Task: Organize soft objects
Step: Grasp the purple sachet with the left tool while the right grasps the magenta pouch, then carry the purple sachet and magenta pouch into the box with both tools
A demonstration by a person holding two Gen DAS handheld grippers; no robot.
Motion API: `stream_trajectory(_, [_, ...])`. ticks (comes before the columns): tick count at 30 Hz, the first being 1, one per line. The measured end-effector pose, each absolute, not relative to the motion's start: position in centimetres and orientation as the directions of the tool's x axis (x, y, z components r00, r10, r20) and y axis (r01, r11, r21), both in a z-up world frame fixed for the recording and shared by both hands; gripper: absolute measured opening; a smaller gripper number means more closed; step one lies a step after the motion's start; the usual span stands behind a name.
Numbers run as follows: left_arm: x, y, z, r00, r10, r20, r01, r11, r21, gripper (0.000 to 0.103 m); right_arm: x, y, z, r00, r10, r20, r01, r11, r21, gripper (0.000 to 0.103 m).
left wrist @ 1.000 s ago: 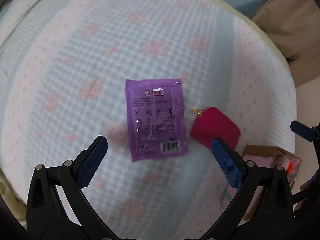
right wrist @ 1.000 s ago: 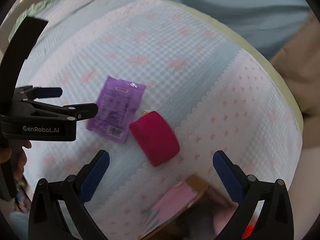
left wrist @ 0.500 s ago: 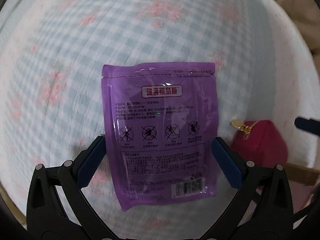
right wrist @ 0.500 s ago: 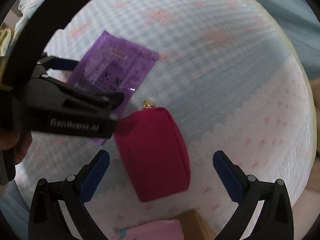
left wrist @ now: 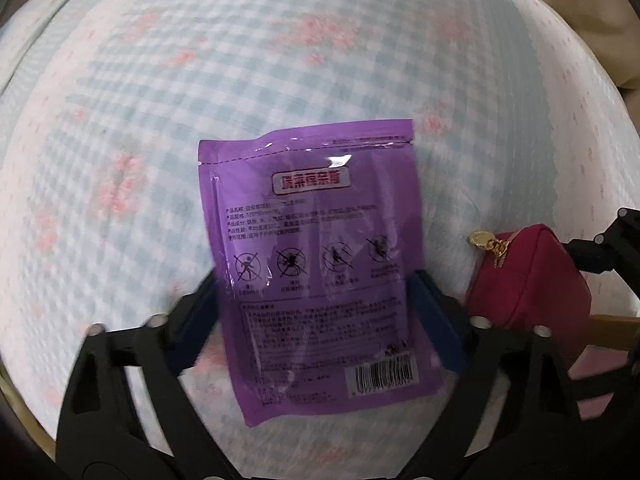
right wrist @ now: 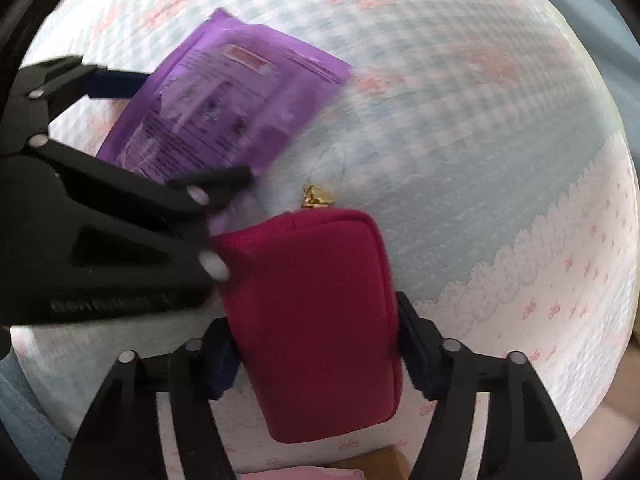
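Soft bed cover (left wrist: 168, 92), blue-white check with pink print, scalloped pale band at edge. Purple sachet (left wrist: 320, 264) lies flat on it; left tongs (left wrist: 316, 316) just closing, pads at both long edges, grip looks made. Red pouch (right wrist: 320, 304) just beside, gold zip pull (right wrist: 318, 196) on far end; right tongs (right wrist: 316, 348) just closing, clamped across its sides. Sachet probably light, slippery film, bends easily. Pouch soft, squashes; hold mid-body.

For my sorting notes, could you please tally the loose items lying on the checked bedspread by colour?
Purple: 1, the foil packet, between the left gripper's jaws.
Red: 1, the zip pouch, between the right gripper's jaws.
Total: 2.
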State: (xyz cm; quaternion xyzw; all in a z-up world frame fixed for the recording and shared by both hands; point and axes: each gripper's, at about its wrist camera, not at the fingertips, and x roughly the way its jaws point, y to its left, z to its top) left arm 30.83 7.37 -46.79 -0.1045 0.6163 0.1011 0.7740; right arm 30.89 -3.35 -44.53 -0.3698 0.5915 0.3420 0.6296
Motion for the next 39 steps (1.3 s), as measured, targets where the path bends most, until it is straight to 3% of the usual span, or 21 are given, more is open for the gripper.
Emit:
stream_trajectory(4, [29.8,7.9,-46.5,0.232,0.024,-0.972,-0.276,0.96,-0.042,0.065,31.0,-3.5,-44.0,0.069,0.012,-0.998,-0.855,0.516,-0.053,0.053])
stream_trajectory(8, [28.8,10.1,-45.8,0.242,0.01,-0.97,-0.321,0.945,-0.07,0.032,31.3,-3.6,-43.1,0.057,0.06,-0.997,-0.826,0.563,-0.014,0.048])
stream_trajectory(9, [28.5,10.7,-45.6,0.248,-0.008,-0.969,-0.332,0.939,-0.093,0.029,31.4,-3.6,-42.9,0.053,0.07,-0.996,-0.816,0.578,-0.003,0.046])
stream_trajectory(21, [27.2,12.8,-40.1,0.302,-0.014,-0.953,-0.329,0.937,-0.118,0.026,32.5,-5.3,-37.3,0.081,0.177,-0.981,-0.656,0.75,0.081,0.04])
stream_trajectory(27, [26.4,12.1,-34.2,0.365,0.0,-0.931,-0.302,0.946,-0.118,0.026,32.3,-8.0,-31.5,0.142,0.24,-0.96,-0.569,0.814,0.119,0.04])
stream_trajectory(39, [21.8,6.5,-21.2,0.516,0.001,-0.857,-0.176,0.979,-0.105,0.026,24.0,-14.3,-19.6,0.329,0.336,-0.883,-0.443,0.88,0.17,0.04])
